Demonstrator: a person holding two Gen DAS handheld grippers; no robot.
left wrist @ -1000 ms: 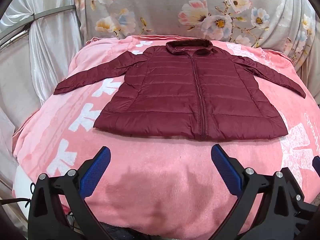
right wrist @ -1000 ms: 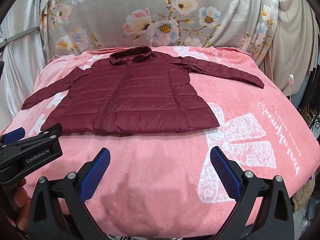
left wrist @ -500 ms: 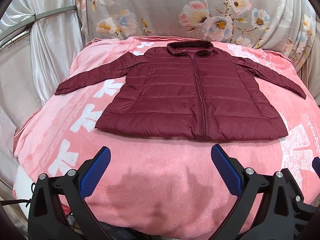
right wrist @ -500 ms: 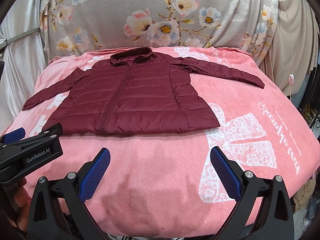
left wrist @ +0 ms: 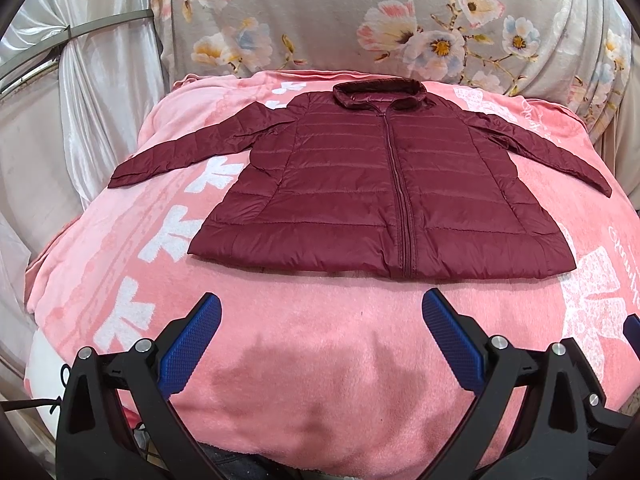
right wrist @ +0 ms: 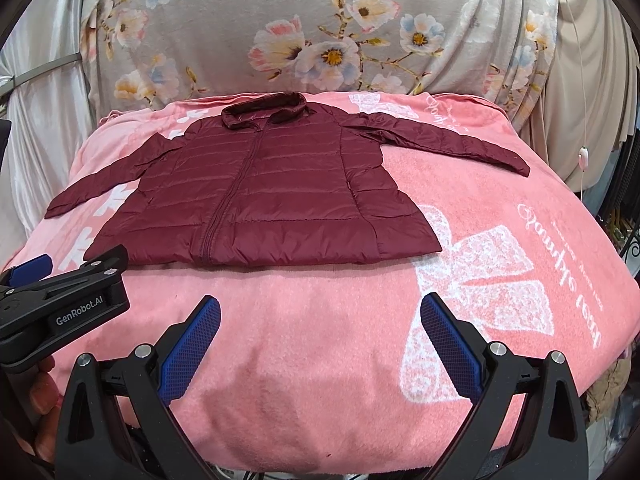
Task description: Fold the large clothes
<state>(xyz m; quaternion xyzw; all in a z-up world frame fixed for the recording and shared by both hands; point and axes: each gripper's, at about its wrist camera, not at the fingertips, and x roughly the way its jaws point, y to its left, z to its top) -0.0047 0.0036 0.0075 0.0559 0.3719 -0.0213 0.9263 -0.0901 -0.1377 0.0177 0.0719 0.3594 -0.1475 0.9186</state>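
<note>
Left wrist view, closest to the lens: the left gripper point(left wrist: 320, 340) has its blue-padded jaws spread wide with nothing between them, hanging over the near edge of the pink blanket point(left wrist: 320, 360). Same deal on the other side, the right gripper point(right wrist: 320, 340) is wide open and empty too, and you can see the left one poking in at the left edge of its view with a bit of the person's hand point(right wrist: 40, 400) under it. Nothing sits between either gripper and the garment, just bare blanket with white bow prints.

Further back is the maroon puffer jacket point(left wrist: 380, 192), lying flat and front-up in the middle of the blanket, zipped shut, collar at the far end, both sleeves angled out and down to the sides. Hem is the part nearest the grippers, but they're well apart from it.

Behind it all hangs a grey floral curtain point(left wrist: 360, 20), with a pale satin drape point(left wrist: 92, 80) on the left.

Compared to a second ago, pretty much nothing changed; the jacket lies the same and both grippers have barely shifted.
</note>
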